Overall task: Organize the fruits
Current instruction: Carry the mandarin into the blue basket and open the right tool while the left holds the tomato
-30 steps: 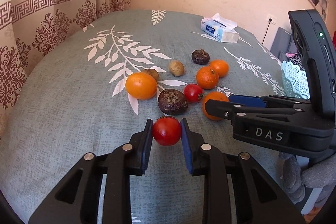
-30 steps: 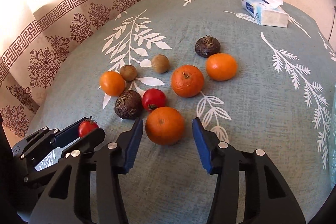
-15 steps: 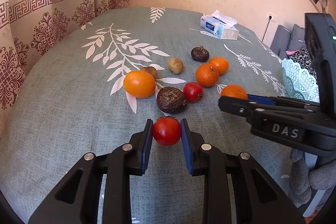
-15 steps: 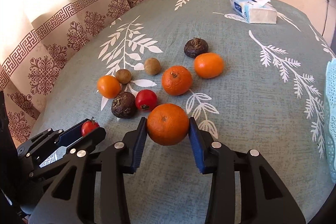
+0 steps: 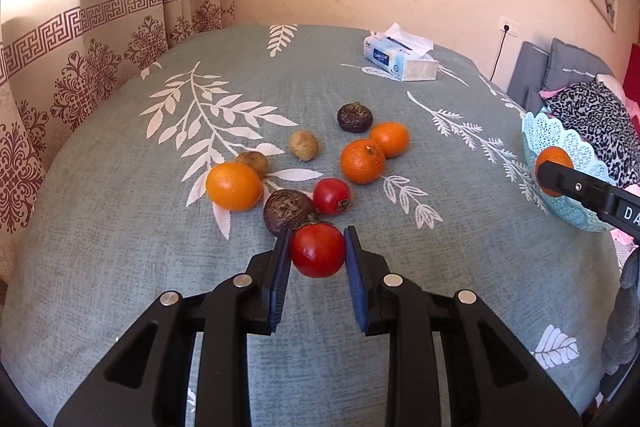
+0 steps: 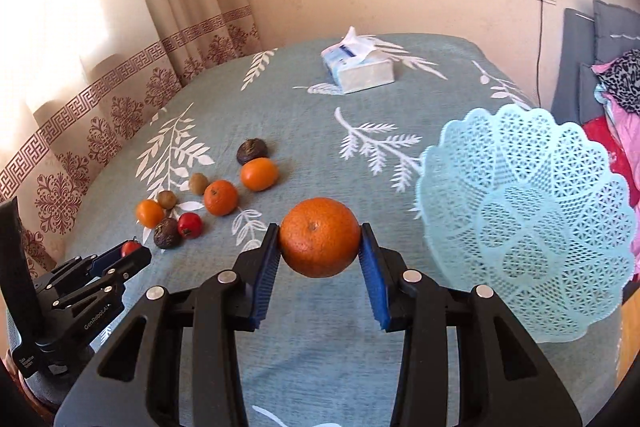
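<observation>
Orange skin is pinched between the pads of the right hand-held gripper [image 6: 320,247], whose jaws have just been closing on the mandarin [image 6: 319,237], which is held above the tabletop [image 6: 304,131] just beside the lattice basket [image 6: 528,223]. A tomato [image 5: 318,249] is clamped in the left hand-held gripper [image 5: 317,257], near the remaining fruit. Both round fruits could be squeezed out of the pads, or the light basket could be knocked on approach.

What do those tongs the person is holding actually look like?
Both are matte black plastic. The left tongs and right tongs each have two angular arms with triangular cut-outs, silver rivets at the joints and flat blue pads inside the tips. White lettering marks their sides. No cables, hands or sleeves show.
</observation>
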### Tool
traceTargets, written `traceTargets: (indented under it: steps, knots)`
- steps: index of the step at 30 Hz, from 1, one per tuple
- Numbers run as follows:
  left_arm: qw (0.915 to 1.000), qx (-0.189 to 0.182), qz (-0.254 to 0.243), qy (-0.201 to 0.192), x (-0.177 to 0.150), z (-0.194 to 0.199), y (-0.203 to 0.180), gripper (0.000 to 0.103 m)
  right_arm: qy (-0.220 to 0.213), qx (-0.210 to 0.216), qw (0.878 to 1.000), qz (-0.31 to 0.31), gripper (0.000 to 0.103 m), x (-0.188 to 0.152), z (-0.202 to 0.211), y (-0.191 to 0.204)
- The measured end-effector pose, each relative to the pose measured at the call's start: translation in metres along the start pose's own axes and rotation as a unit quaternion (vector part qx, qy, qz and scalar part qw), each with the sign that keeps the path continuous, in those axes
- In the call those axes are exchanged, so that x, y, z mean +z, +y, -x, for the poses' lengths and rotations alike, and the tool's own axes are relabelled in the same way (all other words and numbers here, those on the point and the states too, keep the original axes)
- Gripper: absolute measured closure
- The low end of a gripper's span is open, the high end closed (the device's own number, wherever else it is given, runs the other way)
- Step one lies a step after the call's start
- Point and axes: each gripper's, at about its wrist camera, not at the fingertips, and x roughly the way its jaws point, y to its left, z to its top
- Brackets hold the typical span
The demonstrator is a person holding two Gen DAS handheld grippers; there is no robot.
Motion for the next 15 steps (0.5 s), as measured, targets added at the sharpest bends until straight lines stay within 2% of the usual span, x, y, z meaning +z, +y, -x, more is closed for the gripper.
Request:
traceTargets:
  steps: [5, 8, 15]
  knots:
    - [0.9998, -0.007, -0.017, -0.011, 0.010, 0.006, -0.020, 0.076, -0.019, -0.040, 0.998, -0.034, 0.062, 0.004, 0.018, -0.037]
    - [0.9993, -0.012, -0.029, -0.019, 0.016, 0.009, -0.032, 0.076, -0.024, -0.081, 0.995, -0.054, 0.062, 0.004, 0.023, -0.059]
    - [0.9977, -0.031, -0.055, -0.026, 0.025, 0.011, -0.063, 0.076, -0.018, -0.133, 0.986, -0.094, 0.062, -0.001, 0.024, -0.103]
